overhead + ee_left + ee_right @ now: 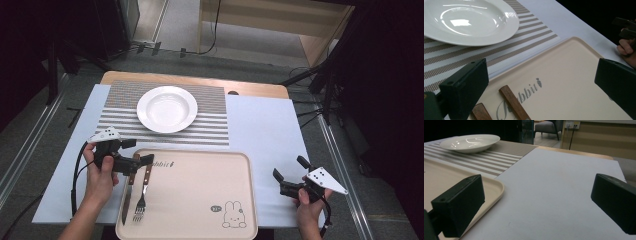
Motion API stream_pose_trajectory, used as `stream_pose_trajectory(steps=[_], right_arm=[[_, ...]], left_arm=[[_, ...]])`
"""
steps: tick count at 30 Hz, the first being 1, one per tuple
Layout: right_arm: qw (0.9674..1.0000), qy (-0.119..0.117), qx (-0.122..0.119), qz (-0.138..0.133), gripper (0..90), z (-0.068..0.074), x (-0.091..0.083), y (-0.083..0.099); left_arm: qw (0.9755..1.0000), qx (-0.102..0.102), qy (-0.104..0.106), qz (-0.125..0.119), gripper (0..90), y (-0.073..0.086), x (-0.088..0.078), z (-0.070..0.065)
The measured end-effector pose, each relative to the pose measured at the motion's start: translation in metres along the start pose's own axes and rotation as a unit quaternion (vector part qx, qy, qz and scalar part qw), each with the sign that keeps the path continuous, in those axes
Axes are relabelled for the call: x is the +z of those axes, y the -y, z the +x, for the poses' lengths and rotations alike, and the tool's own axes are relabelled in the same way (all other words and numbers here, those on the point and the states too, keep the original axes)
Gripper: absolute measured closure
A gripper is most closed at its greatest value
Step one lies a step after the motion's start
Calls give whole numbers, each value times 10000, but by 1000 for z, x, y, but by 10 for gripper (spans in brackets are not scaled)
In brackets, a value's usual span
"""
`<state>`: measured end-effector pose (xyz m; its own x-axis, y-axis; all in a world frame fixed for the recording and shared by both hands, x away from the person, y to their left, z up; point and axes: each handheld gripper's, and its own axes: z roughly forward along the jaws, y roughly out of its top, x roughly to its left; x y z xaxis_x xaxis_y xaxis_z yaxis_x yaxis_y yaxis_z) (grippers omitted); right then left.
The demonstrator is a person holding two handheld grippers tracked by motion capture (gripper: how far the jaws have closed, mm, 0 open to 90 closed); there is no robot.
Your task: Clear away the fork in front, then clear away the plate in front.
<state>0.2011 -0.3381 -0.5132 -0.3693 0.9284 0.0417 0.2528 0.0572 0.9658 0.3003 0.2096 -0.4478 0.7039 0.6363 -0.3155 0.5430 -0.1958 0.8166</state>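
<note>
A white deep plate (167,109) sits on a striped placemat (210,127) at the back of the table. In front of it lies a beige tray (200,200) with a rabbit print. A knife (128,192) and a fork (143,197), both with wooden handles, lie side by side at the tray's left end. My left gripper (137,151) hovers open just above those handles (512,102), nothing between its jaws. My right gripper (290,168) stands open over the white table cover, right of the tray, and holds nothing.
A white cover (265,130) spreads over the wooden table (250,87). The tray's rounded corner (495,186) lies close to my right gripper's left jaw. Cables and dark stands line the floor around the table.
</note>
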Motion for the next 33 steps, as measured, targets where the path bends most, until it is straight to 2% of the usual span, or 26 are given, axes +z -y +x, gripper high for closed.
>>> stream_pose_trajectory(steps=[12, 15, 20, 22, 27, 33], right_arm=[[10000, -20, -9, -1, 0, 0, 0, 0], [10000, -24, -15, -9, 0, 0, 0, 0], [10000, -37, 4, -50, 0, -1, 0, 0], [10000, -52, 13, -59, 0, -1, 0, 1], [10000, -14, 3, -65, 0, 0, 0, 1], [10000, -6, 5, -62, 0, 0, 1, 1]], left_arm=[[9999, -132, 40, -15, 0, -7, 2, 6], [9999, -119, -35, -49, 0, -11, 2, 8], [9998, -138, -23, -123, 0, -16, 2, 14], [9997, -150, -136, -152, 0, -18, 3, 16], [9996, -164, -112, -190, 0, -23, 5, 20], [9994, -227, -184, -210, 0, -33, 8, 29]])
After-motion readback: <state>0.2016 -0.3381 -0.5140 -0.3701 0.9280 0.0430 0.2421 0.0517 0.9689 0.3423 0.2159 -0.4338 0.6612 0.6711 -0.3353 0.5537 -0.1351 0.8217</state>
